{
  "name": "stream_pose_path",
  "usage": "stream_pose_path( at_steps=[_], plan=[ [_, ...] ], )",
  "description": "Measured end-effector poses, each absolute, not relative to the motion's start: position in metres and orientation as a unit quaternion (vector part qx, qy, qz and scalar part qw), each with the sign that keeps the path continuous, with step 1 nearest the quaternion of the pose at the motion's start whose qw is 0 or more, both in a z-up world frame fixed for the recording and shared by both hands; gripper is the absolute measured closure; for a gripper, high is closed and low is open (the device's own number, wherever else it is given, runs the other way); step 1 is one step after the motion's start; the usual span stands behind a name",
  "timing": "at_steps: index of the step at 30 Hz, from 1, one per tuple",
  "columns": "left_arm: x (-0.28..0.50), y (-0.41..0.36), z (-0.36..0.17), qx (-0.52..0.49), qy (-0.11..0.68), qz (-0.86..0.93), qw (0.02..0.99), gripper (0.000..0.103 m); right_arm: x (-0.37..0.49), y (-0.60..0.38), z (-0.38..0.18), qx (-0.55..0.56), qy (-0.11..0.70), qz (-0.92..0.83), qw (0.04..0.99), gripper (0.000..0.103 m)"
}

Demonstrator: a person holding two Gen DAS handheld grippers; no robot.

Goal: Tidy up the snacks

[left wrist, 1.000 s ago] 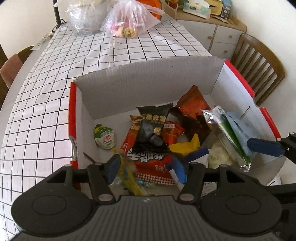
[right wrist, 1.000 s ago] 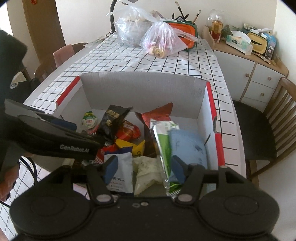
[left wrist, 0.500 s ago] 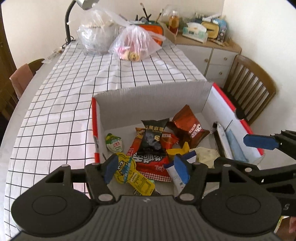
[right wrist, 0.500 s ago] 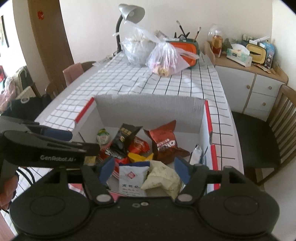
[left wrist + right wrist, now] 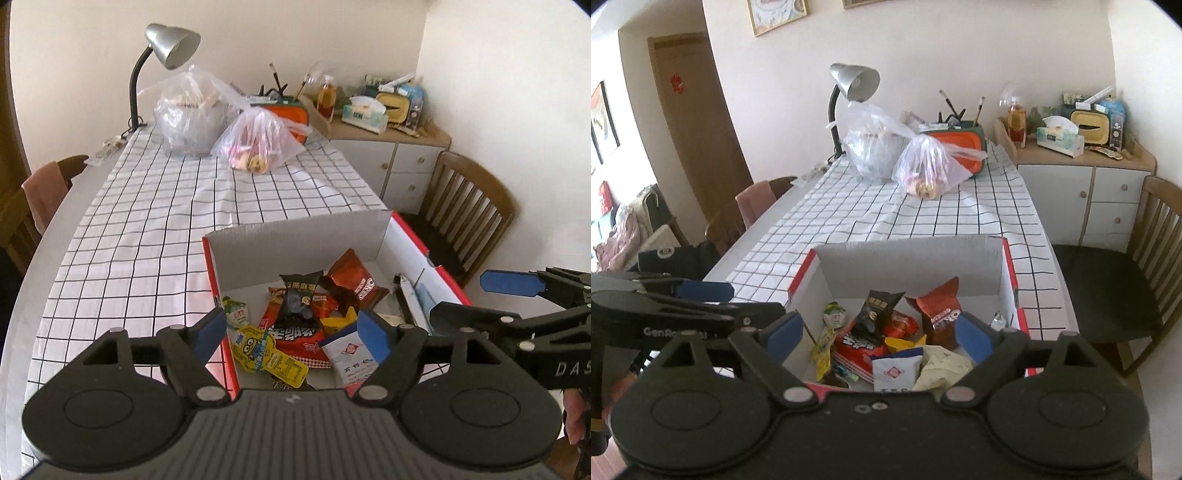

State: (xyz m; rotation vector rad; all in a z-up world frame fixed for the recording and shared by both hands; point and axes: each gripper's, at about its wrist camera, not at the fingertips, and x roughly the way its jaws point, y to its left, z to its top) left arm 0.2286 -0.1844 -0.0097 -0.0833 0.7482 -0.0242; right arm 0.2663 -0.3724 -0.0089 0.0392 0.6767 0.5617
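Left wrist view: left gripper (image 5: 291,334) jaws spread, just been opening, nothing between; snacks lie in the cardboard box (image 5: 295,236) below and ahead.

Right wrist view: right gripper (image 5: 879,336) likewise spread, just been opening, empty. Risk: loose yellow packet (image 5: 823,349) near the left box wall could snag or spill on re-entry.

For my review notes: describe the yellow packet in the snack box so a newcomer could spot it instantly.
On the checked tablecloth sits an open cardboard box with red edges. At its near left, beside the big red bag, lies the yellow packet: long, flat, the only one with a goggle-eyed cartoon face.
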Motion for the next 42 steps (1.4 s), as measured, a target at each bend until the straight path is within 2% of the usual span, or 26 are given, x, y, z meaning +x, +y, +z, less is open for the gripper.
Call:
stream_pose_path(
  at_steps=[3,5,9,14,42],
  plan=[
    [0.219,-0.182,-0.005,-0.043,0.356,-0.019,0.933,0.025,0.259,-0.374,-0.005,0.021,0.321,0.268,0.908,0.012],
    [0.214,-0.181,-0.003,-0.045,0.349,-0.021,0.936,0.02,0.255,-0.376,-0.003,0.023,0.315,0.263,0.912,0.0],
    [0.201,-0.179,0.003,-0.047,0.334,-0.023,0.941,0.015,0.248,-0.382,0.001,0.039,0.308,0.253,0.916,0.0],
    [0.189,-0.179,0.008,-0.053,0.321,-0.025,0.945,0.002,0.237,-0.386,0.004,0.046,0.298,0.251,0.92,0.0],
    [0.169,-0.194,0.011,-0.061,0.319,-0.009,0.946,0.002,0.224,-0.402,0.003,0.06,0.297,0.244,0.921,0.0]
  ],
)
